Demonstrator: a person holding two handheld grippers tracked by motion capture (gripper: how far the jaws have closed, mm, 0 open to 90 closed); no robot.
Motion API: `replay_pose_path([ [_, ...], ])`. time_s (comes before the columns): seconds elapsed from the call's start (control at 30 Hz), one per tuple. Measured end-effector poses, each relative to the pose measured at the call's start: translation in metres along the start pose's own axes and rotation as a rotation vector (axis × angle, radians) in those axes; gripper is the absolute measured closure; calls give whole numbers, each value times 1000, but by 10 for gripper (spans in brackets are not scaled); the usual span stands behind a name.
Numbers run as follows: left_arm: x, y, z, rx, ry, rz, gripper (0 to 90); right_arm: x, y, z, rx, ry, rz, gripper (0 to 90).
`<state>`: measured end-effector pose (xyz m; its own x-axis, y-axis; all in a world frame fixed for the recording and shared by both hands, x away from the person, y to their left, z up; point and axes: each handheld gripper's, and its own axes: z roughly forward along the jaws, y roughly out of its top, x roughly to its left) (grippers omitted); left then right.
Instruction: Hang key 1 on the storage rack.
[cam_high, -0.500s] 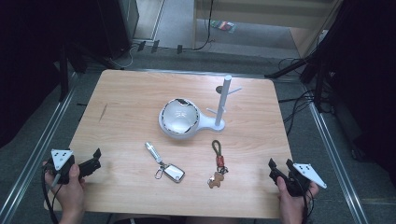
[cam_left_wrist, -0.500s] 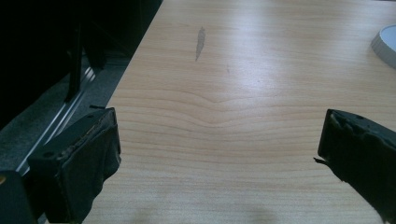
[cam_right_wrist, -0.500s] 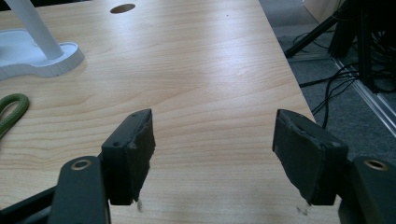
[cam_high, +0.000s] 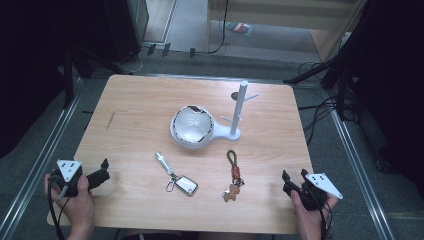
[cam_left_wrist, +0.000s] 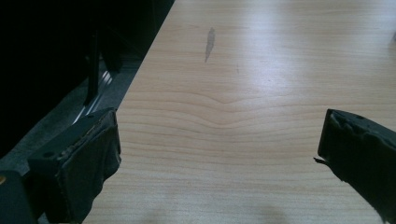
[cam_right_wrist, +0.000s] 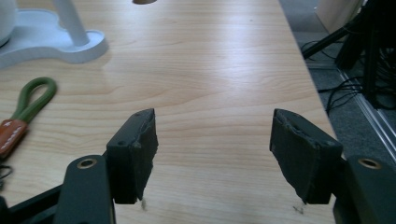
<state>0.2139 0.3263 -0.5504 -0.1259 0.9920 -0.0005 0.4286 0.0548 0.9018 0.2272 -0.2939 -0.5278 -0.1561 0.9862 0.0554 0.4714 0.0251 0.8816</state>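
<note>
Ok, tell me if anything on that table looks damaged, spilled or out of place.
Nothing is spilled or knocked over. The one blemish is a dark scuff mark on the bare wood of the table at its left side. The car key and the keychain lie flat, and the white stand is upright.

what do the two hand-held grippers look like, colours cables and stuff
Both are black. The left hand-held gripper and the right hand-held gripper each carry a grey three-cornered plate on top with small dark dots. Their jaws end in worn, dark padded blocks with frayed edges. A dark cable trails from each towards the person. No sleeves are visible.
</note>
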Motion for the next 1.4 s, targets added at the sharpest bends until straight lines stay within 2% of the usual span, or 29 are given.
replay_pose_path([
  [0.07,0,0,0,7,9,-6,0,6,3,0,9,24,-8,309],
  [0.17,0,0,0,2,16,-6,0,11,6,0,17,31,-21,309],
  [0.33,-1,0,0,2,17,-7,0,23,9,4,82,43,-73,309],
  [0.6,-2,1,1,7,10,6,0,38,19,9,150,71,-135,314],
  [0.77,-2,1,2,14,7,12,0,47,26,12,188,98,-165,318],
  [0.8,-3,1,2,21,8,19,0,53,30,14,205,111,-181,322],
  [1.03,-4,2,3,34,1,35,0,71,42,21,257,148,-200,349],
  [1.07,-4,2,4,37,-3,35,0,78,45,23,281,157,-214,362],
  [1.17,-4,2,4,43,-6,44,0,87,50,28,319,175,-229,394],
  [1.4,-5,3,5,52,-16,49,0,102,56,41,426,190,-213,474],
])
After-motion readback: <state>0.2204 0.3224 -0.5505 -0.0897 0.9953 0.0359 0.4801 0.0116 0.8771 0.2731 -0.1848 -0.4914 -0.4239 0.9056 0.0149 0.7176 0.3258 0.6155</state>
